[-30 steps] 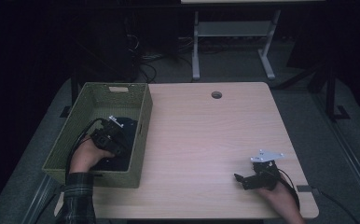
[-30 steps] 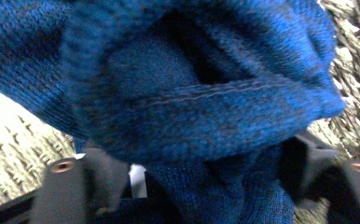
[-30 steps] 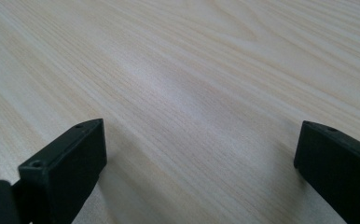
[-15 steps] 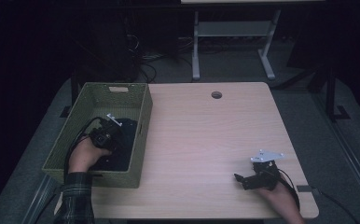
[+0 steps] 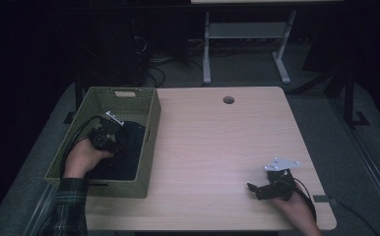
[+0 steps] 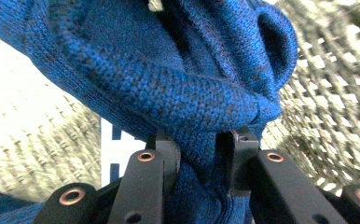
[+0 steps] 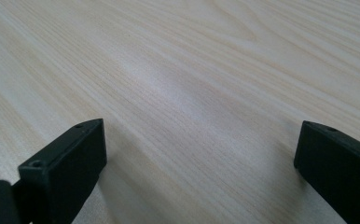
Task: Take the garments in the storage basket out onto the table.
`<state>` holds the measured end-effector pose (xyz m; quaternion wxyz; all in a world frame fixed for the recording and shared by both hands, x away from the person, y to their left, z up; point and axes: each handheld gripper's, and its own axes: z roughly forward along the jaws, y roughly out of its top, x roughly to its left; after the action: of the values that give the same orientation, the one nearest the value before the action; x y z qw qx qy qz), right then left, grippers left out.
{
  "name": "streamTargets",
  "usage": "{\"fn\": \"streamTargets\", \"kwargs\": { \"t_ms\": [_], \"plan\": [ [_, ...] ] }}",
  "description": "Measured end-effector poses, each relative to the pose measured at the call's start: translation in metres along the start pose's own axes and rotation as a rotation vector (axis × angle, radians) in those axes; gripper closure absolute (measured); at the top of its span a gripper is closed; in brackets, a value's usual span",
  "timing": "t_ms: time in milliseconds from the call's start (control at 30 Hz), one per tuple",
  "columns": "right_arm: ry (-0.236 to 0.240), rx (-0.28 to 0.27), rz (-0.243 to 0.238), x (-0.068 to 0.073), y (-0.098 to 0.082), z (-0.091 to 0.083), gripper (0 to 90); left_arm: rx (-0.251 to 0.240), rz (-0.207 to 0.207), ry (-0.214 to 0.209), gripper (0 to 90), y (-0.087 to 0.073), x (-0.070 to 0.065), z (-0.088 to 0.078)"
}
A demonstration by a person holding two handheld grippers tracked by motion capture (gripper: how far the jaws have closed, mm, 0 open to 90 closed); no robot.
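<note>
On my far left stands a green woven rectangular basket (image 5: 129, 96), set on the left edge of a pale wooden tabletop (image 5: 217, 147). My left hand (image 5: 82, 157) reaches down into it from the near side, and my left gripper (image 5: 110, 139) sits just ahead of that hand, over the middle of the basket. Its jaws have just been closing, and they are now pinched on a fold of a dark blue knitted garment (image 6: 169, 84), which bulges up between and above the jaws in the left gripper view. The basket's mesh wall shows behind the knit on both sides of my gripper, so the garment is partly raised but has not cleared the basket. The rest of the fabric lies heaped on the basket floor below and in front of my gripper. I judge the narrow pinch on a bunched fold is meant to give a firm hold so the soft cloth can be drawn up and out.

Moving right, the tabletop between my hands is bare.

At my right, my right hand (image 5: 296, 209) rests near the table's near right corner, with my right gripper (image 5: 258, 190) just ahead of it, low over the wood. Its jaws stand wide apart with nothing between them, probably waiting to help once the garment comes across.
</note>
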<state>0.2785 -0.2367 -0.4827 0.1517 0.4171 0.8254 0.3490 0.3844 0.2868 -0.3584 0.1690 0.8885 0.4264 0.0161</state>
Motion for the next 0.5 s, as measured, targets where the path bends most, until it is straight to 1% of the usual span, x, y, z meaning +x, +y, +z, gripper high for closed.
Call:
{"fn": "streamTargets", "kwargs": {
  "t_ms": [200, 333, 500],
  "plan": [
    [0.000, 0.000, 0.000, 0.000, 0.000, 0.000, 2.0, -0.009, 0.008, 0.016, 71.5, 0.005, 0.000, -0.018],
    [0.000, -0.001, 0.000, 0.000, 0.000, 0.000, 2.0, -0.019, 0.004, 0.028, 71.6, 0.009, 0.001, -0.030],
    [0.000, 0.000, 0.000, 0.000, 0.000, 0.000, 1.9, -0.021, 0.016, 0.044, 71.8, 0.013, -0.001, -0.045]
  ]
}}
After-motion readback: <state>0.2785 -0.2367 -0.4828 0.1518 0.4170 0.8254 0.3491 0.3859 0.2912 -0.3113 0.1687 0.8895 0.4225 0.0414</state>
